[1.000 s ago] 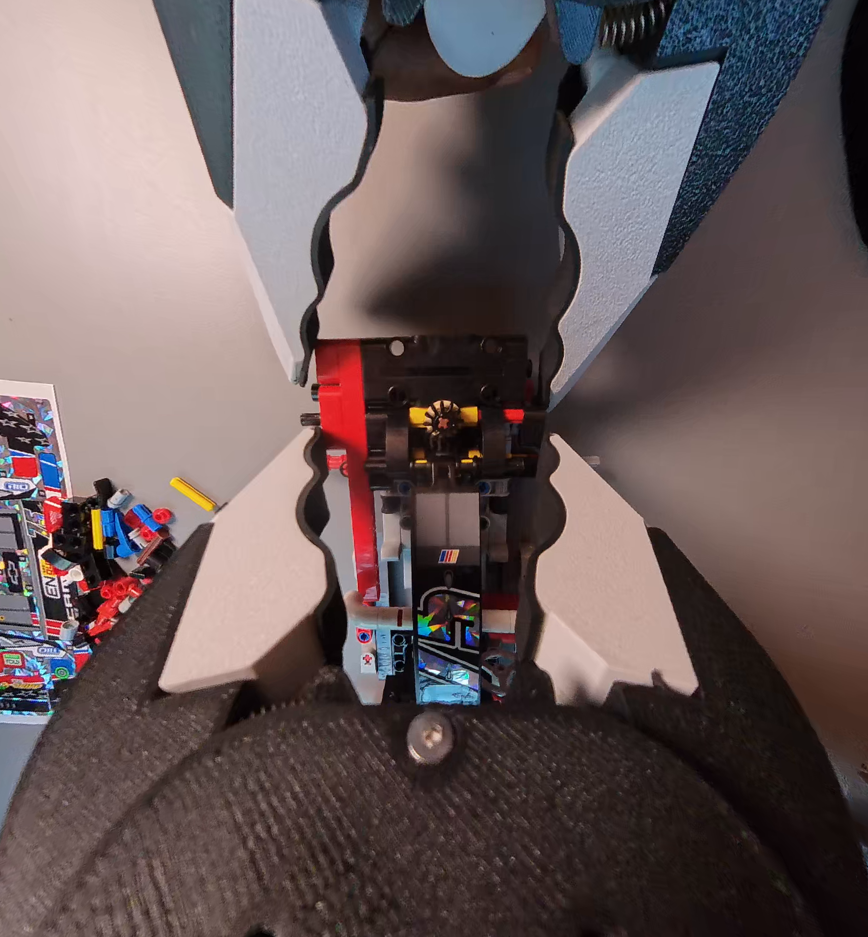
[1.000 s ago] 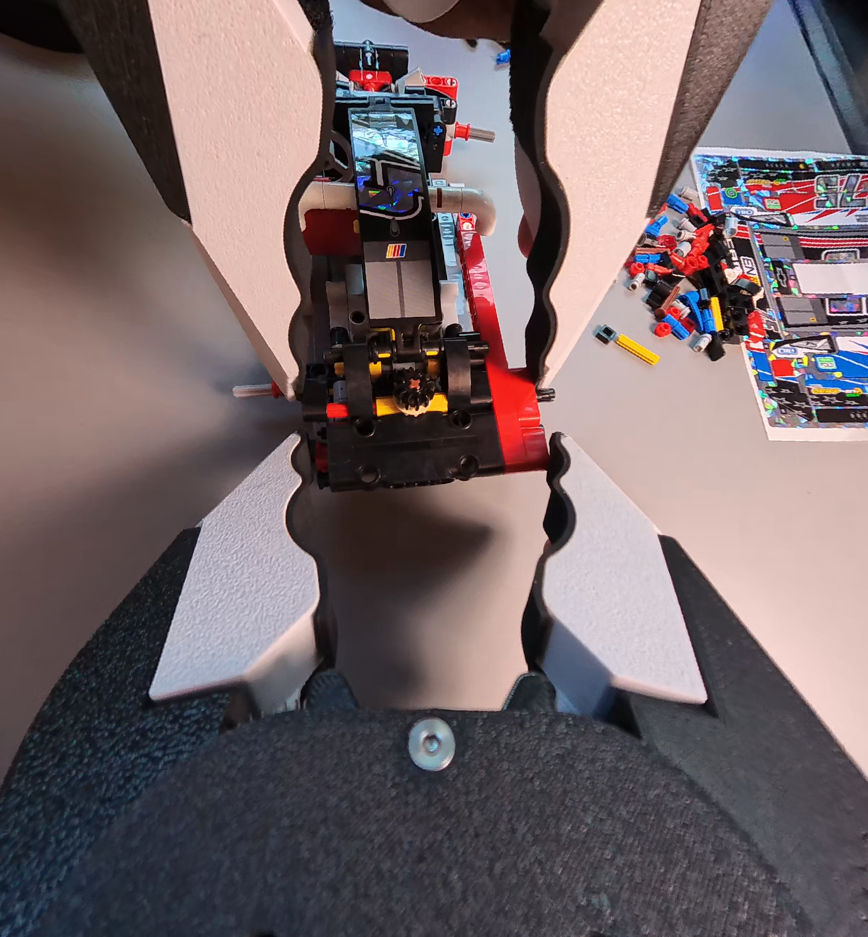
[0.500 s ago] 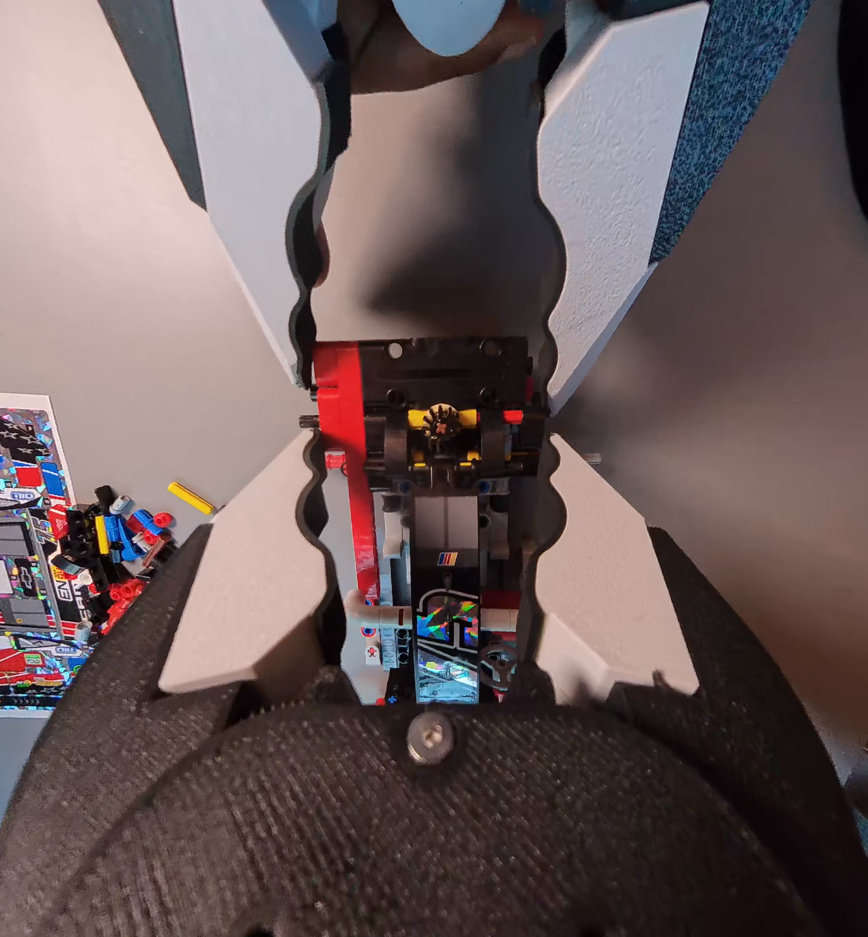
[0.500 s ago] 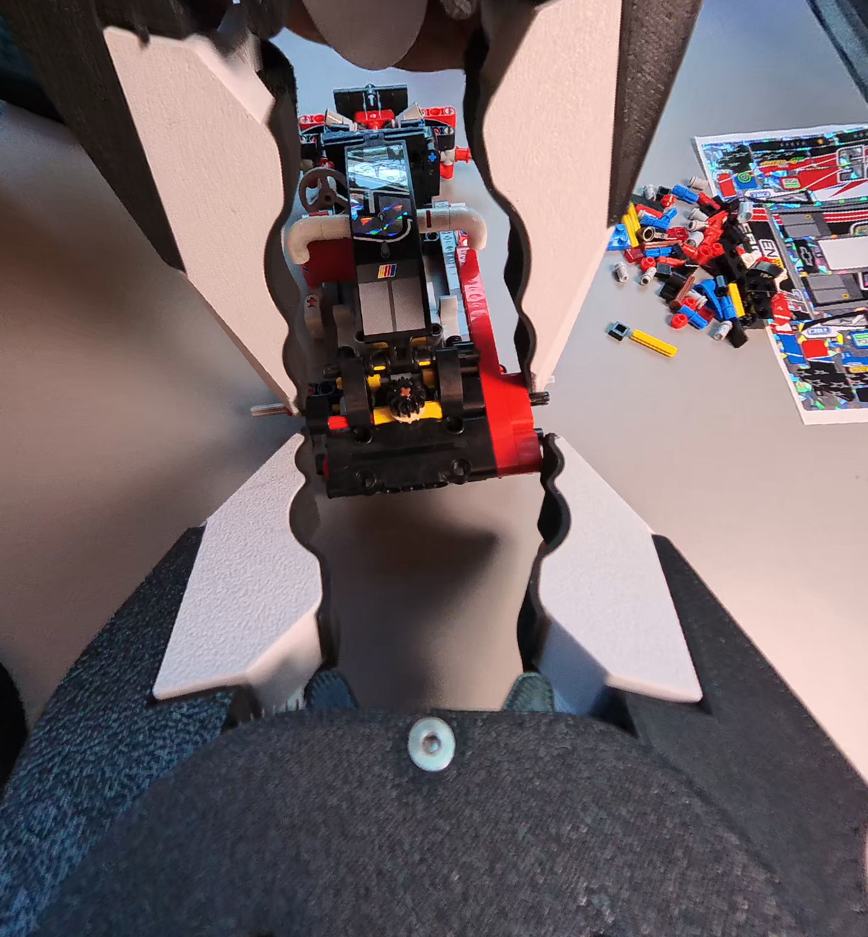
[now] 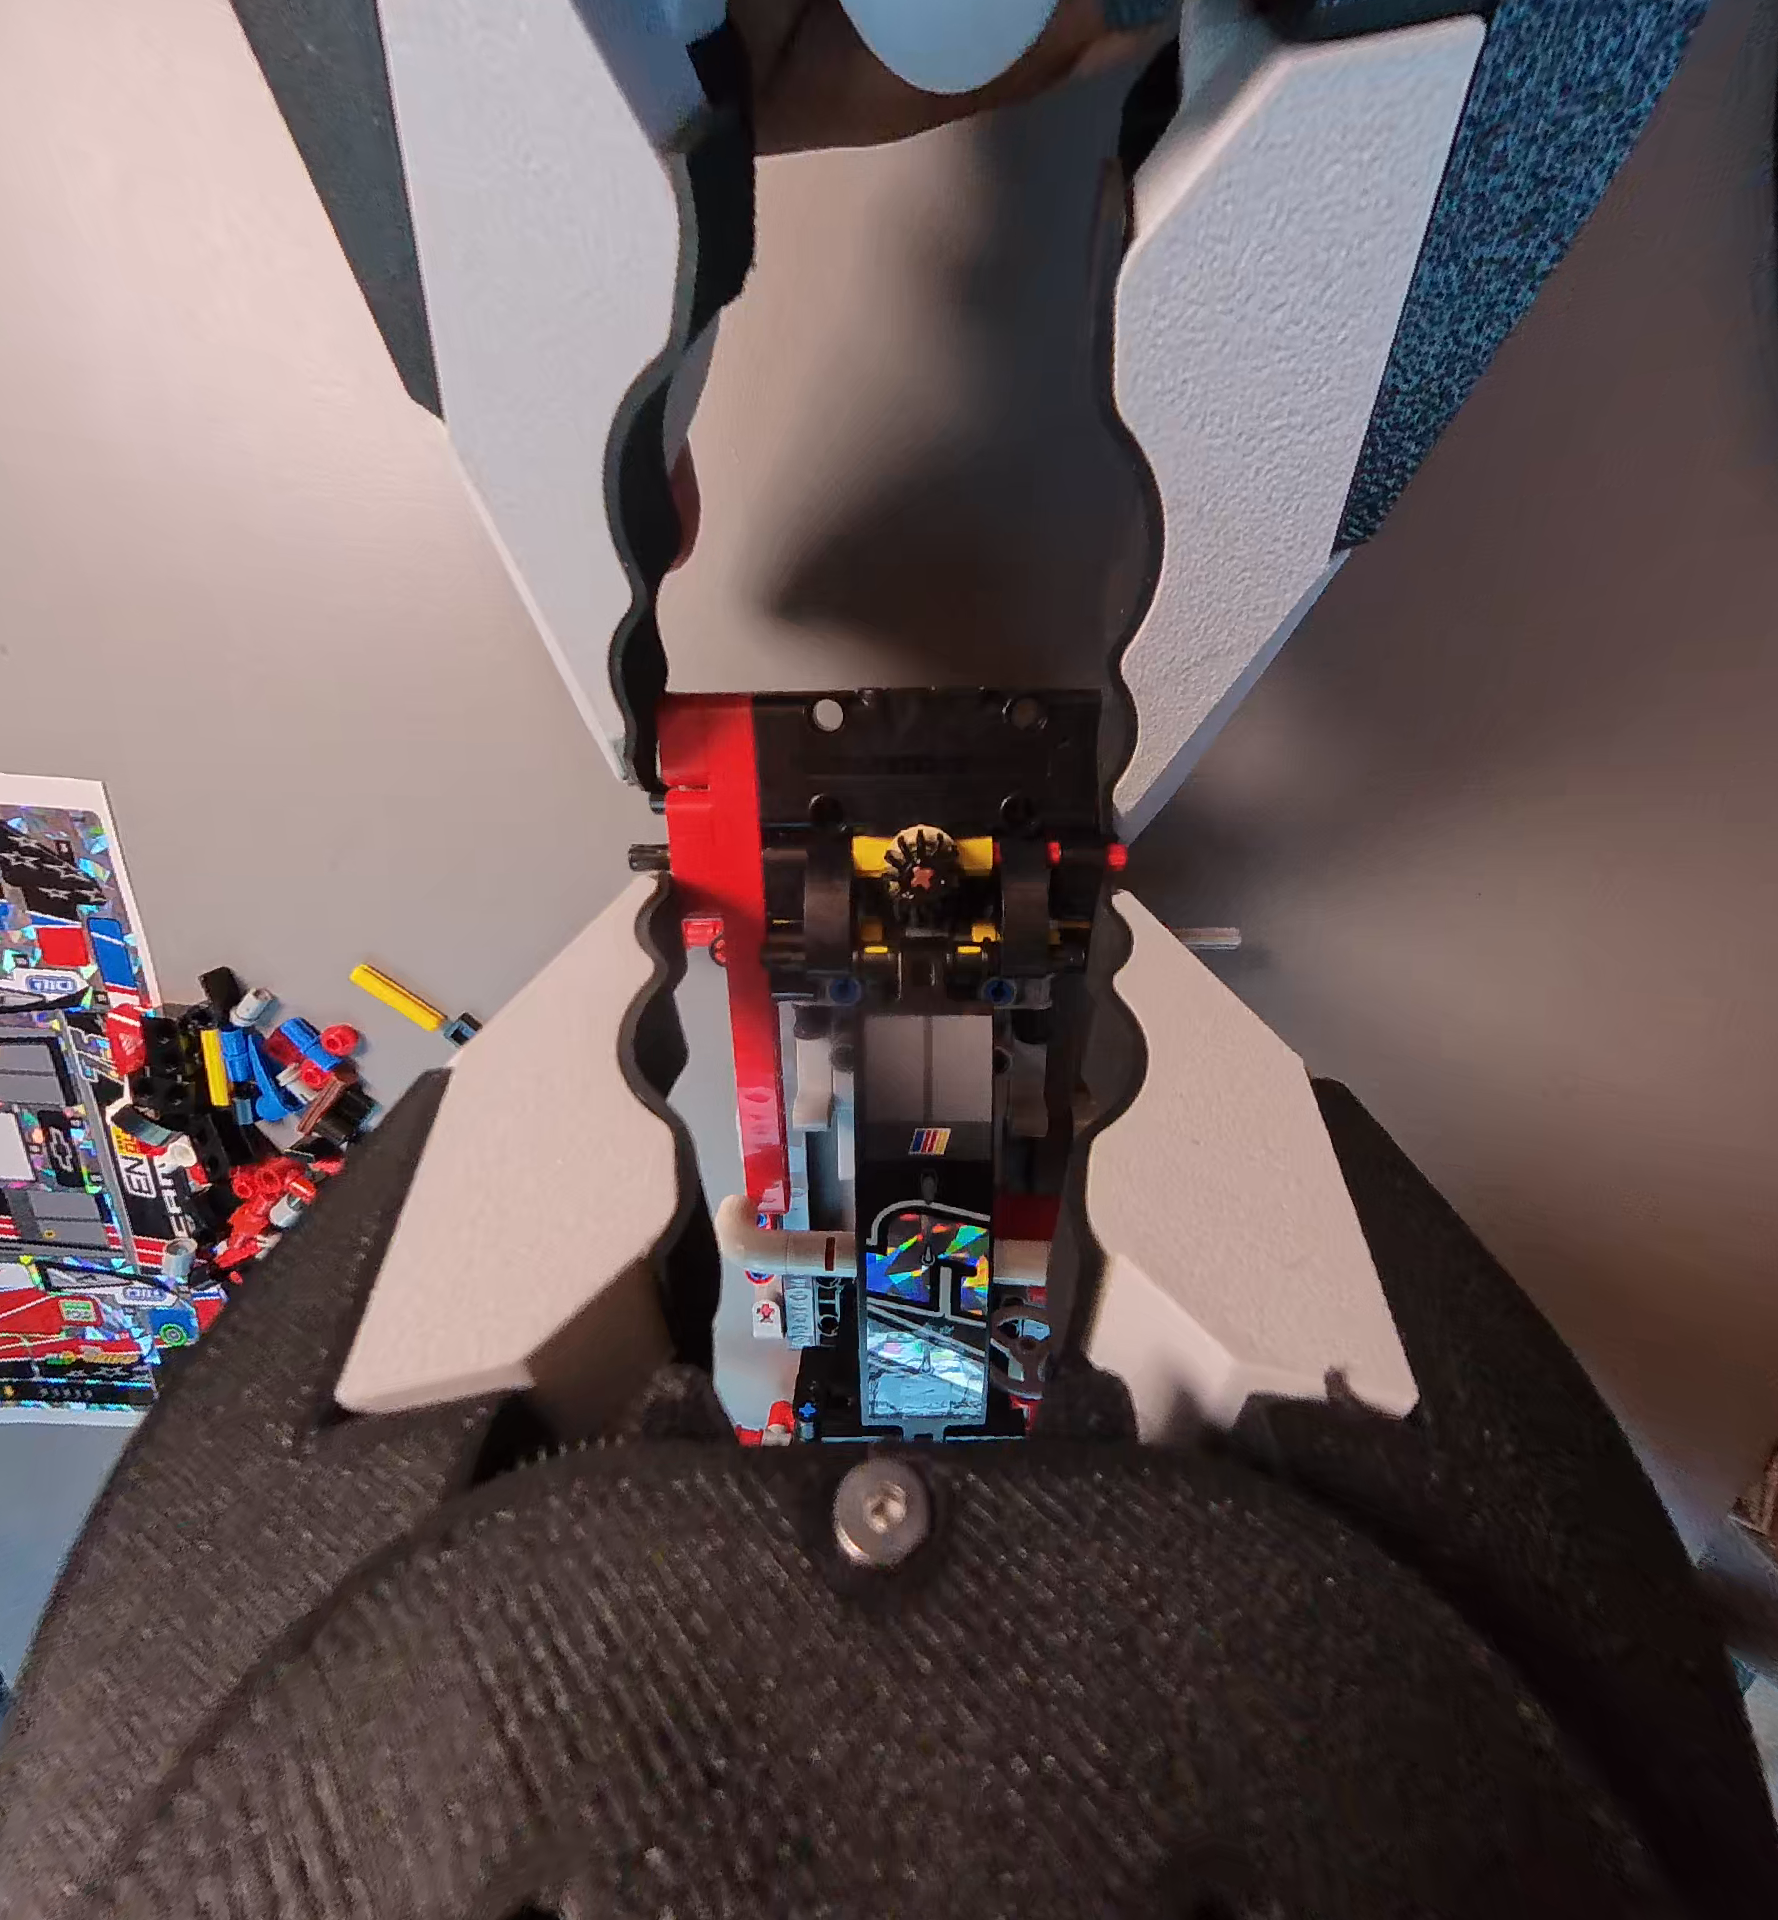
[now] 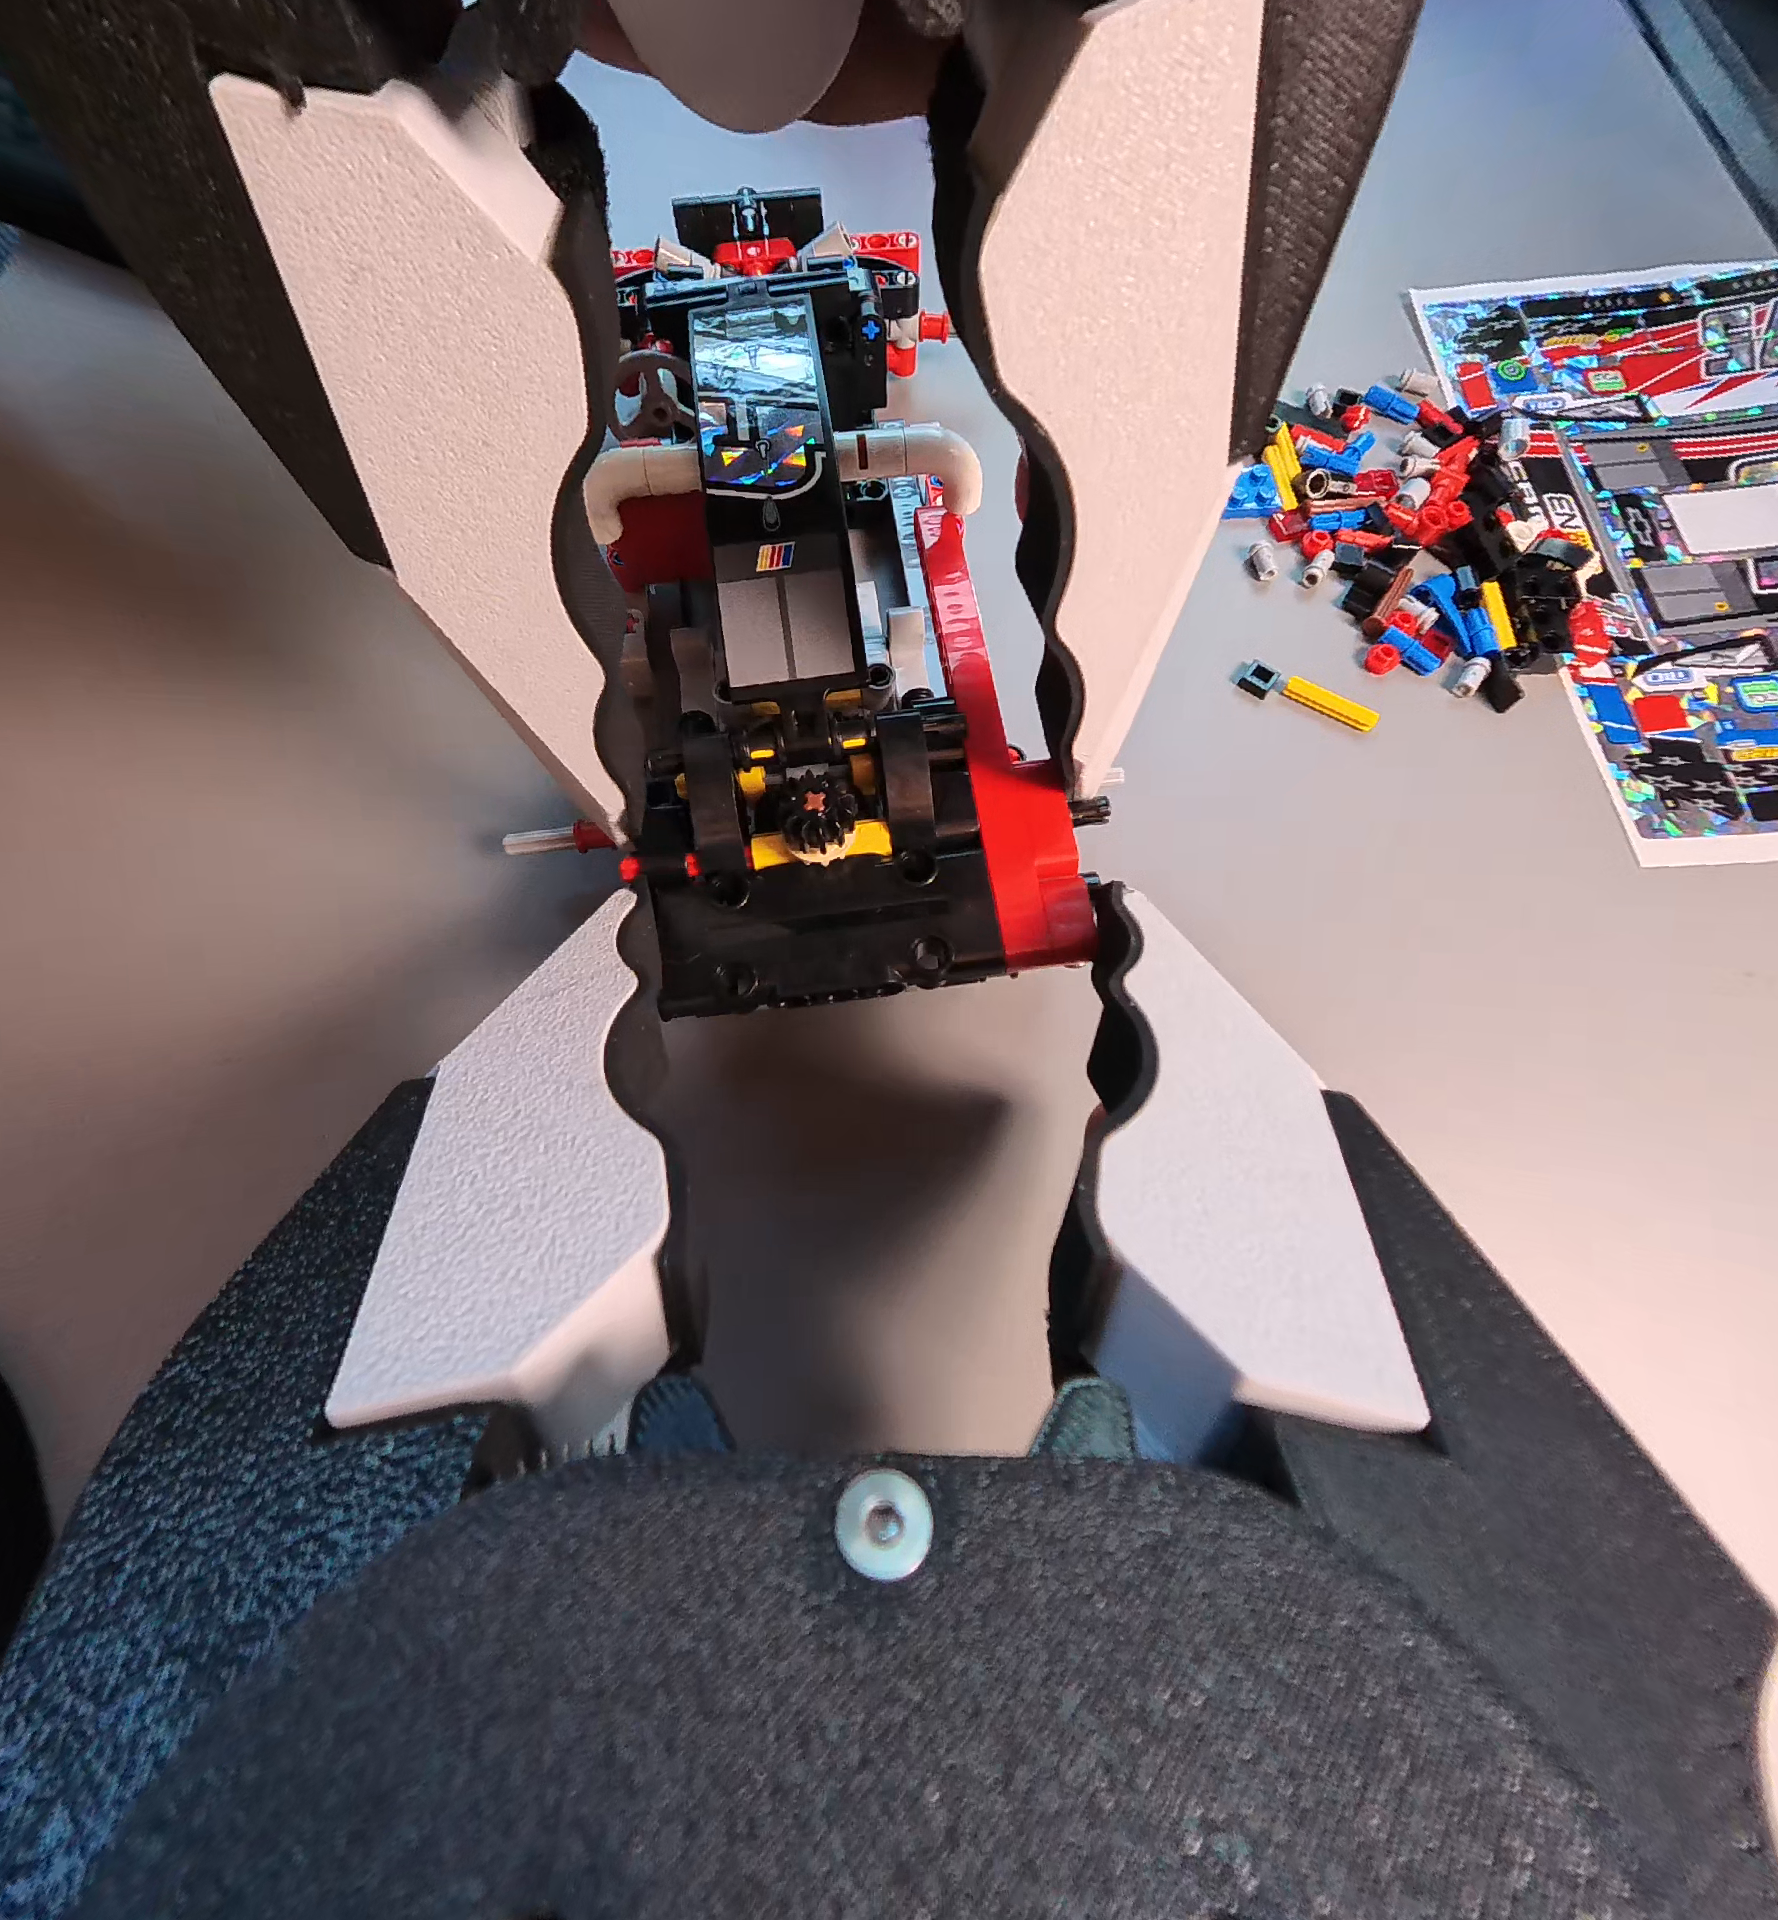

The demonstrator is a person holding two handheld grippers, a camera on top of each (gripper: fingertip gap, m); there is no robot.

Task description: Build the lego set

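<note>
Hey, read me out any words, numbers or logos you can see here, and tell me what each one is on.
I won't read writing out, so here is what bears it.
Sticker sheet: shiny, covered in printed letters, numbers and logos.
Lego car: holographic sticker on its black top panel, with large printed marks.
Striped emblem just behind that sticker: colour bars, no letters.
Loose pieces: no writing can be made out.

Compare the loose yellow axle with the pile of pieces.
The axle lies alone on bare table; the pile is heaped, partly on the sticker sheet. The axle is one long yellow stick; the pile mixes red, blue, black and grey bits. Both lie on the table, ungripped.
</note>
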